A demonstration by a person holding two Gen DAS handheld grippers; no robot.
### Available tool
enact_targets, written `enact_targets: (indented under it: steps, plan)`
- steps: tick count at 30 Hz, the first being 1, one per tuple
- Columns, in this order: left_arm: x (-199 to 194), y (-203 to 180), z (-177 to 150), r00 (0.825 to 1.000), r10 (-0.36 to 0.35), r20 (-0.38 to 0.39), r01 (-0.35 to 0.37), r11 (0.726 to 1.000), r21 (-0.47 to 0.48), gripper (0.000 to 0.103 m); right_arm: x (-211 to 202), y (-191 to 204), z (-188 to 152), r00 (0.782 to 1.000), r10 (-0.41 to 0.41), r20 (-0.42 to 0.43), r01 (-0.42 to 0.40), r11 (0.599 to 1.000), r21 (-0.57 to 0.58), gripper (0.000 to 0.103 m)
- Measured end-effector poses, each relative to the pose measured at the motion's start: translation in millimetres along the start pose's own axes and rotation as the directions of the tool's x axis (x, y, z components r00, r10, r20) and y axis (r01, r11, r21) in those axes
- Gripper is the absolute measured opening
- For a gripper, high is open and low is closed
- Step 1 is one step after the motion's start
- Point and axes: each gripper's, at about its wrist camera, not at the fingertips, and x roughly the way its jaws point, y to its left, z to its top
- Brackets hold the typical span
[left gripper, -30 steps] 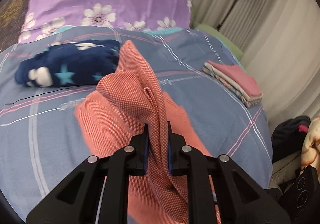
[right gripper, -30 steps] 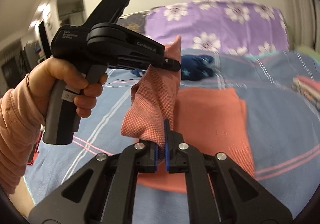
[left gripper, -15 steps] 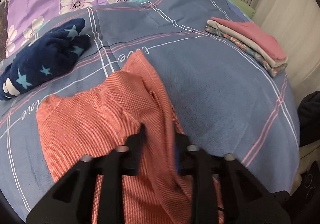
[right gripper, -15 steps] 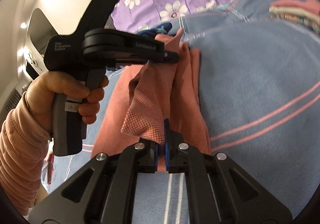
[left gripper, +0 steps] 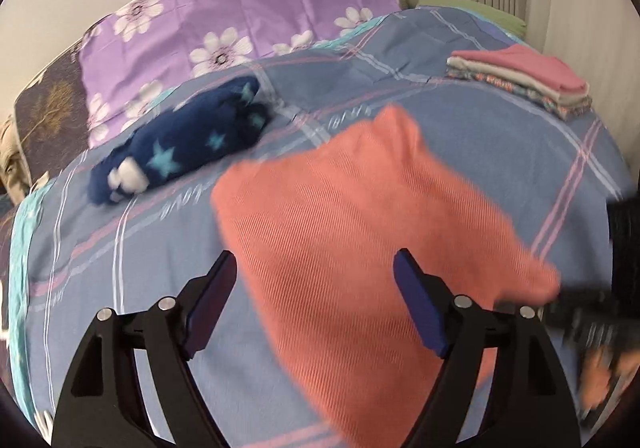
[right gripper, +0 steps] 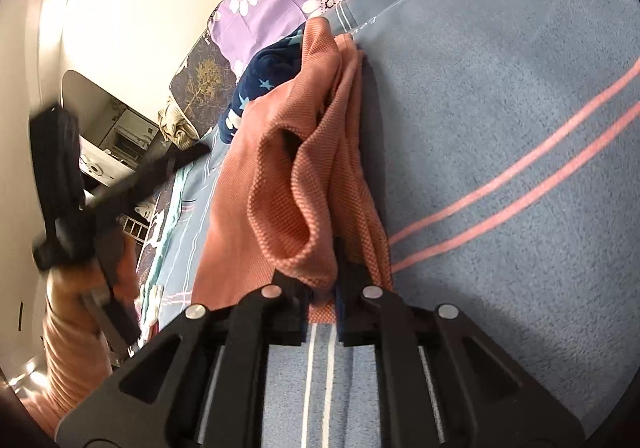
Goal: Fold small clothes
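An orange-red woven garment lies spread on the blue plaid bedspread. My left gripper hovers over its near part, jaws wide apart and still opening, with cloth below them but nothing pressed between the pads. In the right wrist view a folded edge of the same garment bunches up at my right gripper. Its jaws are just parting, and the cloth sits loosely between them with a dark gap beside the right pad. The left gripper shows there as a dark blur in a hand.
A navy star-print garment lies crumpled behind the orange one. A folded stack with a pink piece on top sits at the far right of the bed. A purple flowered pillow lines the head. A peach sleeve is at the left.
The left gripper let go of the raised orange cloth and opened wide. The cloth dropped flat onto the bed. The right gripper sank and rolled, and its jaws parted slightly.
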Motion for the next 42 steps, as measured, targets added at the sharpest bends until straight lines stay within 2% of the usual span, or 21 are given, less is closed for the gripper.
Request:
enact_targets:
  steps: [5, 7, 9, 11, 14, 16, 18, 23, 26, 28, 32, 40, 42]
  plan:
    - [-17.5, 4.0, -58.1, 1.0, 0.003, -0.018, -0.003, 1.0, -0.012, 0.085, -6.1, 1.4, 1.1, 0.999, 0.033, 0.009, -0.033, 0.999, 0.008, 0.031]
    - [-21.9, 5.3, -74.5, 1.0, -0.013, -0.022, 0.013, 1.0, -0.028, 0.085, -6.2, 4.1, 1.3, 1.0, 0.018, 0.007, -0.018, 1.0, 0.005, 0.032]
    - [-24.7, 4.3, -86.2, 0.999, -0.025, -0.022, 0.024, 0.999, -0.04, 0.085, -4.3, 4.4, 4.1, 1.0, -0.009, 0.006, 0.009, 1.0, 0.015, 0.029]
    - [-29.8, 2.6, -94.8, 1.0, -0.027, -0.008, 0.027, 0.999, -0.042, 0.085, -2.1, -0.6, 9.3, 1.0, -0.014, 0.003, 0.014, 0.998, 0.055, 0.017]
    - [-37.7, -4.1, -102.2, 0.998, -0.055, 0.019, 0.055, 0.998, -0.022, 0.085, -1.8, -14.5, 12.2, 1.0, 0.027, -0.011, -0.025, 0.991, 0.13, 0.014]
    - [-39.1, -11.7, -107.2, 0.997, -0.078, 0.028, 0.077, 0.997, 0.019, 0.085, -0.4, -18.0, 12.4, 0.999, 0.029, -0.014, -0.027, 0.99, 0.142, 0.012]
    - [-33.8, -17.6, -111.1, 0.999, -0.044, 0.021, 0.043, 0.998, 0.048, 0.085, 1.3, -17.3, 13.5, 1.0, 0.022, -0.016, -0.019, 0.99, 0.14, 0.012]
    - [-23.7, -21.0, -107.7, 1.0, -0.005, 0.025, 0.004, 0.999, 0.035, 0.082, 2.3, -14.8, 17.3, 0.999, 0.018, -0.028, -0.013, 0.987, 0.159, 0.012]
    - [-25.9, -21.2, -104.0, 0.999, -0.005, 0.04, 0.005, 1.0, 0.021, 0.078, 6.1, -16.6, 26.0, 0.997, 0.069, -0.038, -0.059, 0.975, 0.216, 0.015]
    - [-27.6, -24.7, -101.7, 0.999, -0.003, 0.05, 0.001, 0.999, 0.041, 0.078, 4.4, -15.8, 28.8, 0.994, 0.106, -0.036, -0.095, 0.968, 0.232, 0.009]
    - [-28.8, -37.5, -99.5, 0.998, -0.019, 0.053, 0.014, 0.996, 0.093, 0.078, 1.2, -8.4, 38.3, 0.978, 0.209, -0.021, -0.196, 0.944, 0.265, 0.007]
    - [-20.2, -56.6, -83.2, 0.997, 0.002, 0.083, -0.011, 0.994, 0.106, 0.084, -4.8, 0.4, 52.6, 0.962, 0.273, 0.01, -0.264, 0.92, 0.29, 0.007]
    - [-14.2, -58.2, -79.5, 0.995, 0.043, 0.086, -0.053, 0.993, 0.109, 0.084, -5.1, 0.7, 52.7, 0.965, 0.264, 0.01, -0.255, 0.924, 0.286, 0.007]
